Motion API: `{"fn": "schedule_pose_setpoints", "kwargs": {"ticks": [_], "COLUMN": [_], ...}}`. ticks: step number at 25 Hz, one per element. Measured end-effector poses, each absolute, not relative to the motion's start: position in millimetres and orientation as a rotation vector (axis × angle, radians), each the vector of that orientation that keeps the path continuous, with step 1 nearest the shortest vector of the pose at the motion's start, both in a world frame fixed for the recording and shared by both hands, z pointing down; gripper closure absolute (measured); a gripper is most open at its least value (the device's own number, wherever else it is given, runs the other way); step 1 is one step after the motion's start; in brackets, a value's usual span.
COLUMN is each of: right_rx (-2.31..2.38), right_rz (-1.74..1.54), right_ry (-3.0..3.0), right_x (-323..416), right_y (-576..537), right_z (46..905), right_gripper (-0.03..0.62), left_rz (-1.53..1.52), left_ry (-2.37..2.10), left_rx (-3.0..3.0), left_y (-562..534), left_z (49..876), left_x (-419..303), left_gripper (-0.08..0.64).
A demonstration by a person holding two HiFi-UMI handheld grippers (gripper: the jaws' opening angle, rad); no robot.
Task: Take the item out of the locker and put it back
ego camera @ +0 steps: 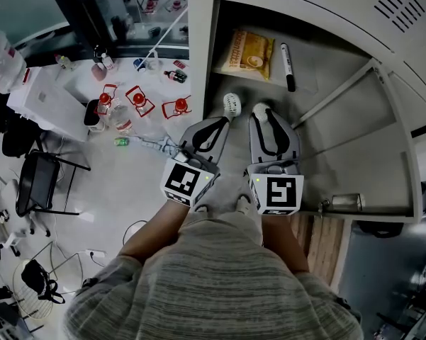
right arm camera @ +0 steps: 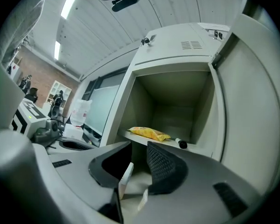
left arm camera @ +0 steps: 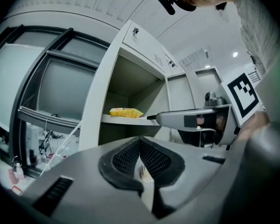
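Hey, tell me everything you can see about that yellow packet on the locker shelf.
The yellow packet is a flat, crinkly pouch, shiny like plastic film, with print too small to read. It lies flat on the locker shelf, toward the left as the head view shows it. A black marker lies beside it, not touching. Nothing else touches the packet.

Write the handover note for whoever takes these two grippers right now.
Left gripper: shut, empty, outside the locker.
Right gripper: jaws apart, nothing gripped, facing the open grey metal locker.
Yellow crinkled snack packet and black marker pen lie apart on the locker shelf.
Done: locker opened.
Left: grip an item, take it out, then set it back on the shelf.
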State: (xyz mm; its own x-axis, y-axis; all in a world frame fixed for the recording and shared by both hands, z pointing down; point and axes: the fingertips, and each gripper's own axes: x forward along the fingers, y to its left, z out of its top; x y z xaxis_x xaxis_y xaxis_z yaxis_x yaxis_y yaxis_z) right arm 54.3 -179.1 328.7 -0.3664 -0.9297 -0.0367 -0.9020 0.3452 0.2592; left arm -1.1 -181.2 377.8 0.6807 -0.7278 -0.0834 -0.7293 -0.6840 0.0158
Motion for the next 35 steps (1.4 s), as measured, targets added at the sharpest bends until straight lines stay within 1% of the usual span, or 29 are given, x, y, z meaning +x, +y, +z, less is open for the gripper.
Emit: {"fn": "schedule_pose_setpoints", "kwargs": {"ticks": [1, 3, 6, 8, 16, 23, 35], "right_rx": [1.698, 1.700, 1.698, 1.702, 1.736, 1.750, 1.765], "right_rz": [-0.356, -0.348, -0.333, -0.315, -0.286, -0.234, -0.238], "right_ry": [-2.484, -2.496, -2.516, -2.523, -2.517, -2.517, -2.513], "right_x": [54.7, 55.3, 55.1, 55.4, 60.8, 62.3, 64.1], "right_y": [-177.0, -173.2, -169.0, -167.3, -164.1, -164.0, -164.1], "right_z": [329.2, 330.4, 332.3, 334.6, 336.9, 340.4, 338.3], "right_gripper": [0.488, 0.509, 0.538, 0.546, 0.566, 0.568, 0.569], "left_rz": [0.131, 0.132, 0.130, 0.133, 0.135, 0.143, 0.150], "left_ry": [1.242, 1.241, 1.238, 1.236, 1.232, 1.225, 1.229], "left_rx": [-2.863, -2.863, -2.867, -2.867, -2.870, -2.869, -2.864], "left_y": [-180.8, -179.9, -178.3, -177.6, -174.8, -172.9, -172.8], "left_z": [377.7, 377.5, 377.9, 377.0, 374.3, 374.0, 372.0], "left_x": [-1.2, -1.0, 0.0, 0.3, 1.1, 1.8, 1.8], "left_gripper": [0.551, 0.551, 0.551, 0.551, 0.551, 0.551, 0.551]}}
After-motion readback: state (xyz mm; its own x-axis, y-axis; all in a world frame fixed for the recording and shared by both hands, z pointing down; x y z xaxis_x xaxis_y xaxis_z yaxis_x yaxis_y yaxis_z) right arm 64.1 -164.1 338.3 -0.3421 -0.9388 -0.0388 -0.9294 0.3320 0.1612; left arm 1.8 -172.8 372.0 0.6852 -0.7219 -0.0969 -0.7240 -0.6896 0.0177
